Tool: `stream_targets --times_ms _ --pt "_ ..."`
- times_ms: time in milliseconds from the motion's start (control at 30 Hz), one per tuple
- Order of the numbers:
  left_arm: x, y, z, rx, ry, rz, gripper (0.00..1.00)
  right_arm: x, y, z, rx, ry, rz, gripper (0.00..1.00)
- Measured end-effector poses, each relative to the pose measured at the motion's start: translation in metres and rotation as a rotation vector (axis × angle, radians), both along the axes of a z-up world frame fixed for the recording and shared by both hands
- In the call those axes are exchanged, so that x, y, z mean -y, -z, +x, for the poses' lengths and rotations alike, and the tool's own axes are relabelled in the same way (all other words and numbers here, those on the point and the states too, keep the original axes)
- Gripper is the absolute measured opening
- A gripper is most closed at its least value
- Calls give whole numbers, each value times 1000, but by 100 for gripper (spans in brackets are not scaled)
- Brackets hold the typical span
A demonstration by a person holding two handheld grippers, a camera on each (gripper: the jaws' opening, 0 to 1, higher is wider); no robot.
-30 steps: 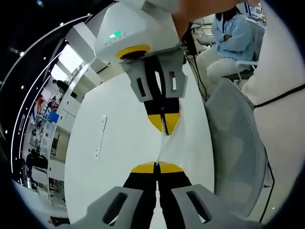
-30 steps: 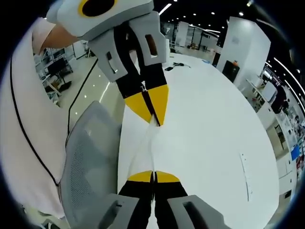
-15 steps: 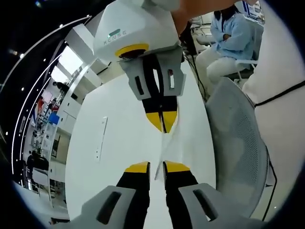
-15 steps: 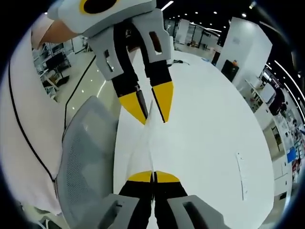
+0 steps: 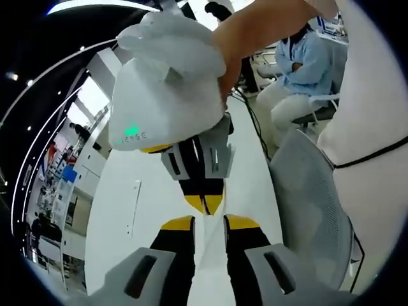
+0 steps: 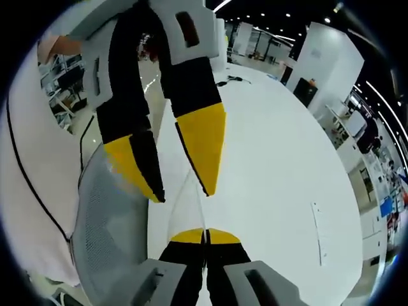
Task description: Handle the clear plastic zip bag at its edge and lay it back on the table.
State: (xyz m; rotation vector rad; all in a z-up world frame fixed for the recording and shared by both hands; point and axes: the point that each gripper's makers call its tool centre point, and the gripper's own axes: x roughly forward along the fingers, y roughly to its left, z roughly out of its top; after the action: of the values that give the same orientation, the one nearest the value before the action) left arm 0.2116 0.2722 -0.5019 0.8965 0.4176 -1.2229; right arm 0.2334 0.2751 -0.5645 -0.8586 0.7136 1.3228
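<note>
The clear plastic zip bag [image 6: 189, 215] hangs as a thin see-through sheet above the white table [image 6: 274, 159]. My right gripper [image 6: 205, 233] is shut on the bag's edge. In the left gripper view the right gripper [image 5: 204, 204] comes down from above, its yellow tips pinched on the bag [image 5: 206, 237]. My left gripper [image 5: 209, 220] stands open, its jaws apart on either side of the bag. From the right gripper view the left gripper [image 6: 182, 195] looms close, its yellow fingers [image 6: 203, 141] spread around the bag's upper part.
A grey mesh chair [image 5: 312, 191] stands at the table's edge, also seen as the chair [image 6: 108, 223]. A person in light blue [image 5: 299, 57] sits farther off. A thin white strip [image 5: 133, 199] lies on the table. A dark cable [image 6: 233, 80] rests at the far end.
The left gripper's jaws have parted and let go of the bag. The two grippers have drawn much closer together. The right gripper stays shut on the bag.
</note>
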Motion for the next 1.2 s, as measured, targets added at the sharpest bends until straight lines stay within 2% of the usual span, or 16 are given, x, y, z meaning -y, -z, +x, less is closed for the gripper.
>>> stream_targets --times_ms 300,500,600,667,833,867,967,1200 --pt "4 16 -1 4 37 78 12 -2 -3 2 2 13 -6 0" --pt "3 24 1 -7 34 99 11 -6 -4 -2 -2 6 -2 0" --pt "-1 33 2 5 42 152 11 -9 -5 -6 -7 5 3 0" --pt "-1 36 2 -1 43 161 11 -10 -5 -7 -3 -4 -5 0" --pt "-3 42 -1 -41 45 186 11 -10 -5 -7 -12 -8 -4 0" --pt "-1 42 0 -35 56 183 11 -9 -4 -6 -18 3 -9 0" --pt "-2 45 -3 -83 51 192 11 -9 -5 -5 -39 16 4 0" --pt "-2 47 -7 -143 44 167 10 -10 -6 -6 -71 38 17 0"
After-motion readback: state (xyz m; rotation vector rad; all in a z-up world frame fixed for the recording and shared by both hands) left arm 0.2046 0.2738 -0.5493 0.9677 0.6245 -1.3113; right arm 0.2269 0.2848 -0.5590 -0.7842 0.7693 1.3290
